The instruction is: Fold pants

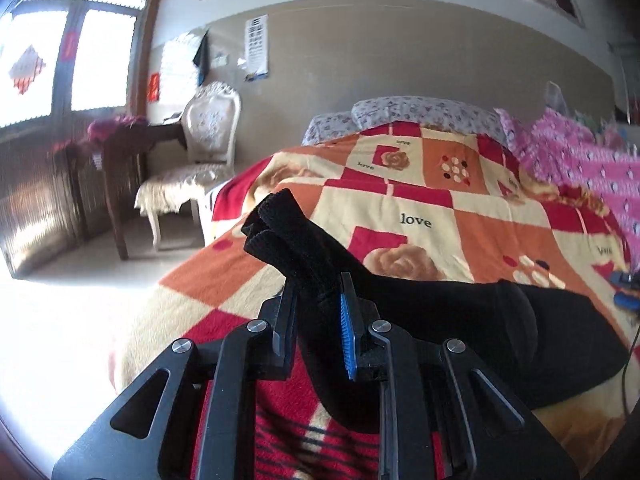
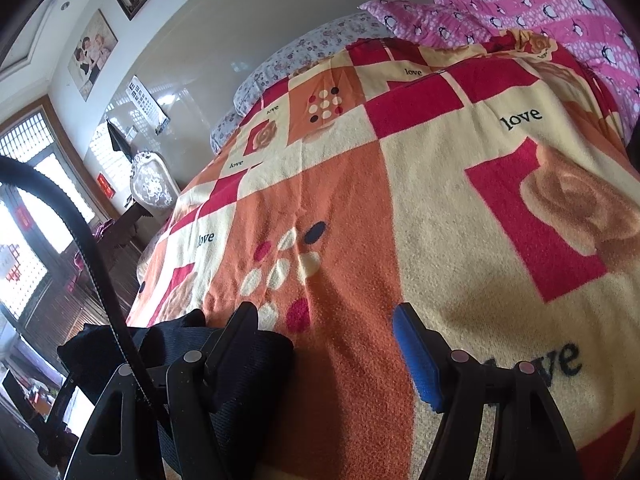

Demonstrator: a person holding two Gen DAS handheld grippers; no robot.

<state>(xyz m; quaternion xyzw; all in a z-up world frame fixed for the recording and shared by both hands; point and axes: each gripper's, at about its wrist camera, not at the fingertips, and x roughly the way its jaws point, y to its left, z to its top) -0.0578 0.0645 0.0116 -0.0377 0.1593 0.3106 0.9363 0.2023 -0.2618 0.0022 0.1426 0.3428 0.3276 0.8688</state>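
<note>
Left tool (image 1: 318, 300): pressed together on a bunched leg end of the black pants (image 1: 460, 320), the ribbed cuffs sticking up past its fingertips.
Right tool (image 2: 326, 334): spread wide with nothing between its fingers, hovering low over the blanket (image 2: 400, 200); its left finger (image 2: 236, 332) was just beside dark pants fabric.
Pants: lifted at the cuff end in the left wrist view, the rest lying across the patchwork "love" blanket on the bed.
Bed surroundings: a pink penguin-print quilt (image 2: 560, 8) lay at the far right, floral pillows (image 1: 420, 110) at the head.
Room: a white ornate chair (image 1: 200, 152) stood beside the bed, near a dark desk.
</note>
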